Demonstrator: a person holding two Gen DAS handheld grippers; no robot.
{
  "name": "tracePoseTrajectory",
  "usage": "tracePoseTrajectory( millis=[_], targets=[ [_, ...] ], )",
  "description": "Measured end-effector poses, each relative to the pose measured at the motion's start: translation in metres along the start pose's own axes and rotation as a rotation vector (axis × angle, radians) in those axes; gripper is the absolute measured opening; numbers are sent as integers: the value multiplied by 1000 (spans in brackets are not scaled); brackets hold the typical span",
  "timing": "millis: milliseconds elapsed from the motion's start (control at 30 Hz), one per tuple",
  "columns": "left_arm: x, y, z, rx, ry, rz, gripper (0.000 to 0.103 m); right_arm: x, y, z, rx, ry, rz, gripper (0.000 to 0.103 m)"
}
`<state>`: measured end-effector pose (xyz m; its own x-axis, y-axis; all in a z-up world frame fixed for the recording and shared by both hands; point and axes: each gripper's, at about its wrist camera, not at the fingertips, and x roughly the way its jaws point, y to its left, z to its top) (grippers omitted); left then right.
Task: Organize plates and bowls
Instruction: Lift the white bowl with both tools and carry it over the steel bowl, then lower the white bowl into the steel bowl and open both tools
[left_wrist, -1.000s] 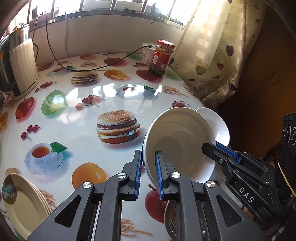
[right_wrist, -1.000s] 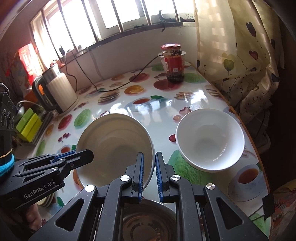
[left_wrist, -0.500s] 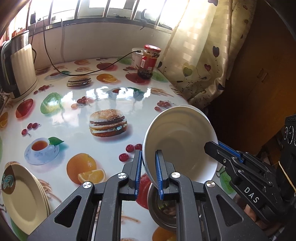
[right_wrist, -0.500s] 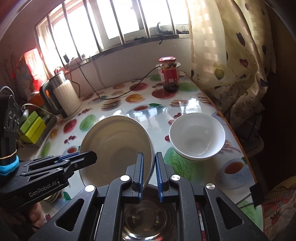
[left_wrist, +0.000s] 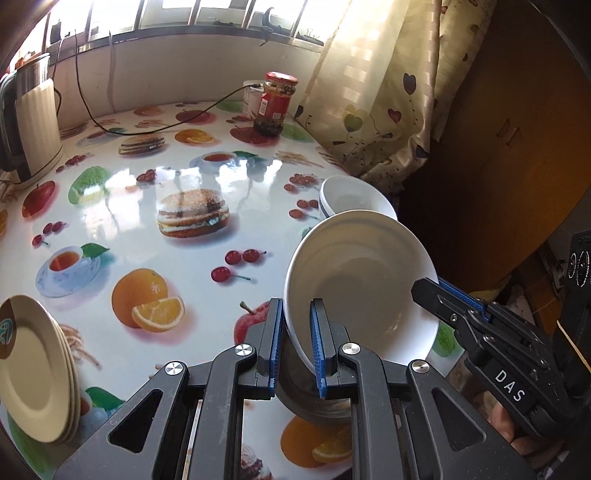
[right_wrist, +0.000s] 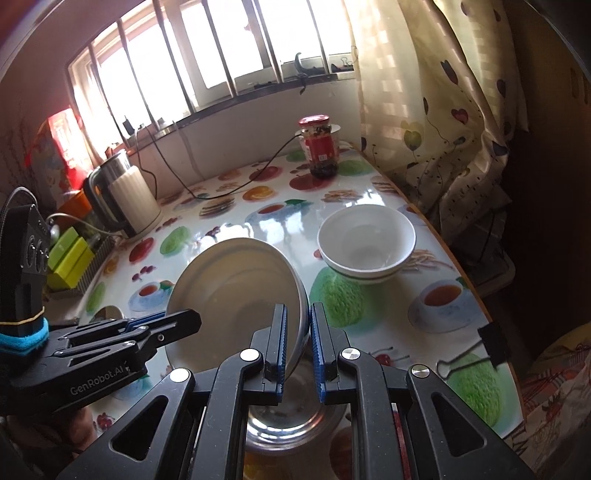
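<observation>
Both grippers hold one large white bowl (left_wrist: 362, 288) by its rim, tilted in the air above a steel bowl (right_wrist: 295, 417) on the table. My left gripper (left_wrist: 297, 345) is shut on its near rim. My right gripper (right_wrist: 297, 349) is shut on the opposite rim; the white bowl also shows in the right wrist view (right_wrist: 236, 299). A second white bowl (right_wrist: 365, 242) with a blue stripe stands on the table near the right edge, also in the left wrist view (left_wrist: 351, 197). A stack of cream plates (left_wrist: 33, 373) lies at the near left.
A fruit-print tablecloth (left_wrist: 184, 177) covers the table. An electric kettle (left_wrist: 29, 122) stands at the back left with a black cord (left_wrist: 155, 129). A red-lidded jar (left_wrist: 275, 103) stands at the back by the curtain (left_wrist: 388, 92). Green boxes (right_wrist: 68, 258) sit left.
Both grippers have carried the held white bowl back toward the near edge and higher, away from the second white bowl. The steel bowl now lies under the held bowl.
</observation>
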<state>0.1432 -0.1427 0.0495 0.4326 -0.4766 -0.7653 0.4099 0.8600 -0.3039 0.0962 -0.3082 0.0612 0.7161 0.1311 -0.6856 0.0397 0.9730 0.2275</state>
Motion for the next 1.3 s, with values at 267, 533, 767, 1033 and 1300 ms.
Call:
tracePoseTrajectory(
  millis=[267, 533, 767, 1033, 1300],
  targets=[
    [11, -4, -13, 0, 51, -1, 15, -1, -9, -18, 33, 22, -8, 13],
    [16, -2, -22, -12, 90, 1, 15, 4, -12, -32, 47, 58, -4, 13],
    [21, -1, -27, -21, 111, 5, 15, 7, -14, -39, 67, 75, -1, 13],
    [23, 1, -27, -34, 123, 3, 15, 13, -15, -43, 71, 97, -3, 13],
    [25, 1, -26, -34, 127, 1, 15, 15, -16, -44, 72, 101, -3, 15]
  ],
)
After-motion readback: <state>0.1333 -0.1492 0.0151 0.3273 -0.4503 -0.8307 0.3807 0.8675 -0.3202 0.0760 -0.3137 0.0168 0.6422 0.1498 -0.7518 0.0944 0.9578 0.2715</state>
